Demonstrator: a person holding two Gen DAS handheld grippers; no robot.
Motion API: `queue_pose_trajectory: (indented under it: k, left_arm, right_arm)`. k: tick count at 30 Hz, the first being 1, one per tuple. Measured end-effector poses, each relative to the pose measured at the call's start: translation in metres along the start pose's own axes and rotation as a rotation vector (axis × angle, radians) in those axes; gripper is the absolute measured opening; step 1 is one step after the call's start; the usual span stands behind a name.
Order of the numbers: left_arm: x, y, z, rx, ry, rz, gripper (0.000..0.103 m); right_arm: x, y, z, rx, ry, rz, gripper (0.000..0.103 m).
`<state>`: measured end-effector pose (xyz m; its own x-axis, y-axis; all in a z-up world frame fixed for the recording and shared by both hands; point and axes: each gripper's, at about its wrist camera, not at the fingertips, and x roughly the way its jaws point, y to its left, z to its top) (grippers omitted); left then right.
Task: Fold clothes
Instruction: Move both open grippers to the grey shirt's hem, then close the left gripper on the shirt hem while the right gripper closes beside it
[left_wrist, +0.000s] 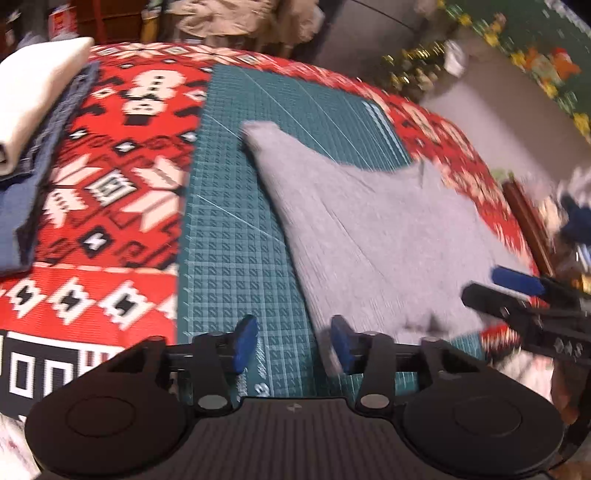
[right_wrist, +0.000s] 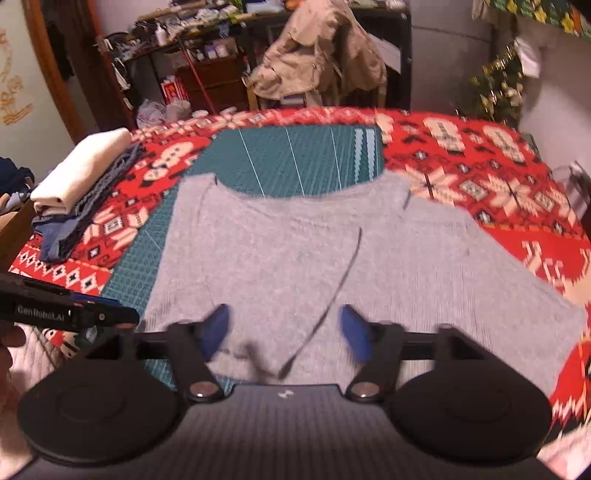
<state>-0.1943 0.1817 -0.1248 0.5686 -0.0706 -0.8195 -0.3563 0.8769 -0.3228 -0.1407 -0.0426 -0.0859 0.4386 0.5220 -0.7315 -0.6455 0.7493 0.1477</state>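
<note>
A grey knit garment (right_wrist: 295, 258) lies spread flat on a green cutting mat (right_wrist: 295, 158), one part folded over along a diagonal edge. It also shows in the left wrist view (left_wrist: 369, 229). My right gripper (right_wrist: 284, 332) is open and empty, just above the garment's near edge. My left gripper (left_wrist: 293, 341) is open and empty over the mat at the garment's left edge. The right gripper shows in the left wrist view (left_wrist: 517, 291); the left one shows in the right wrist view (right_wrist: 110, 314).
A red patterned cloth (right_wrist: 498, 177) covers the table. A stack of folded clothes, cream on top of blue (right_wrist: 74, 177), sits at the left edge, also in the left wrist view (left_wrist: 33, 110). Shelves, a chair with a beige coat (right_wrist: 325, 59) stand behind.
</note>
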Motion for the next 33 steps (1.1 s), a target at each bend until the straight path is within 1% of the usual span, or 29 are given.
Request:
queue_pose_trajectory:
  k: [1, 2, 3, 4, 5, 6, 7, 10, 12, 15, 17, 18, 20, 22, 24, 25, 26, 28, 29, 30, 31, 32, 33]
  left_arm:
    - [-0.001, 0.003, 0.004, -0.008, -0.009, 0.001, 0.059]
    - [-0.003, 0.005, 0.007, -0.016, -0.017, 0.002, 0.063]
    - [-0.004, 0.005, 0.012, 0.01, -0.028, 0.011, 0.066]
    - [-0.004, 0.005, 0.017, 0.038, -0.039, 0.02, 0.066]
    - [-0.005, 0.005, 0.021, 0.065, -0.05, 0.029, 0.068]
    - [-0.006, 0.005, 0.026, 0.093, -0.061, 0.039, 0.072]
    - [-0.007, 0.005, 0.03, 0.12, -0.072, 0.048, 0.072]
    - [-0.007, 0.011, 0.041, 0.111, -0.118, 0.029, 0.072]
    - [-0.006, 0.011, 0.049, 0.107, -0.121, 0.012, 0.072]
    - [-0.004, 0.009, 0.057, 0.15, -0.137, -0.045, 0.072]
    - [0.0, 0.009, 0.062, 0.146, -0.157, -0.068, 0.072]
    - [0.002, 0.011, 0.065, 0.136, -0.171, -0.096, 0.073]
    - [0.007, 0.016, 0.071, 0.117, -0.183, -0.153, 0.078]
    - [0.014, 0.023, 0.081, 0.065, -0.161, -0.165, 0.078]
    - [0.025, 0.035, 0.093, -0.024, -0.118, -0.162, 0.078]
    - [0.03, 0.04, 0.099, -0.07, -0.097, -0.16, 0.073]
    - [0.034, 0.047, 0.102, -0.115, -0.096, -0.176, 0.07]
    - [0.041, 0.059, 0.11, -0.173, -0.109, -0.184, 0.057]
    - [0.045, 0.061, 0.113, -0.177, -0.103, -0.187, 0.053]
    - [0.049, 0.063, 0.116, -0.181, -0.097, -0.191, 0.045]
    - [0.054, 0.065, 0.119, -0.185, -0.09, -0.194, 0.034]
    - [0.057, 0.066, 0.121, -0.181, -0.079, -0.201, 0.03]
    - [0.061, 0.066, 0.121, -0.18, -0.068, -0.205, 0.027]
  right_arm:
    - [-0.001, 0.001, 0.003, -0.008, -0.016, -0.005, 0.092]
    - [-0.001, 0.001, 0.006, -0.021, -0.034, -0.012, 0.096]
    - [-0.001, 0.002, 0.01, -0.034, -0.045, -0.02, 0.098]
    - [0.0, 0.002, 0.014, -0.048, -0.056, -0.03, 0.102]
    - [0.001, 0.001, 0.018, -0.06, -0.072, -0.03, 0.102]
    - [0.002, 0.0, 0.022, -0.068, -0.078, -0.025, 0.102]
    - [0.003, -0.002, 0.026, -0.075, -0.079, -0.022, 0.102]
    - [0.009, -0.008, 0.035, -0.069, -0.101, -0.033, 0.102]
    - [0.013, -0.013, 0.039, -0.06, -0.113, -0.034, 0.102]
    - [0.023, -0.022, 0.044, -0.045, -0.101, -0.041, 0.102]
    - [0.028, -0.026, 0.045, -0.052, -0.114, -0.059, 0.102]
    - [0.03, -0.026, 0.046, -0.073, -0.128, -0.072, 0.102]
    - [0.034, -0.025, 0.048, -0.116, -0.155, -0.099, 0.102]
    - [0.038, -0.023, 0.052, -0.162, -0.166, -0.111, 0.102]
    - [0.04, -0.025, 0.058, -0.15, -0.164, -0.089, 0.102]
    - [0.042, -0.027, 0.06, -0.142, -0.163, -0.077, 0.102]
    - [0.044, -0.03, 0.063, -0.12, -0.164, -0.059, 0.102]
    - [0.05, -0.035, 0.068, -0.086, -0.164, -0.039, 0.1]
    - [0.053, -0.036, 0.071, -0.08, -0.161, -0.039, 0.096]
    - [0.057, -0.036, 0.074, -0.078, -0.153, -0.038, 0.093]
    - [0.061, -0.036, 0.077, -0.076, -0.142, -0.03, 0.085]
    - [0.065, -0.037, 0.081, -0.073, -0.134, -0.008, 0.079]
    - [0.068, -0.036, 0.083, -0.071, -0.128, 0.01, 0.076]
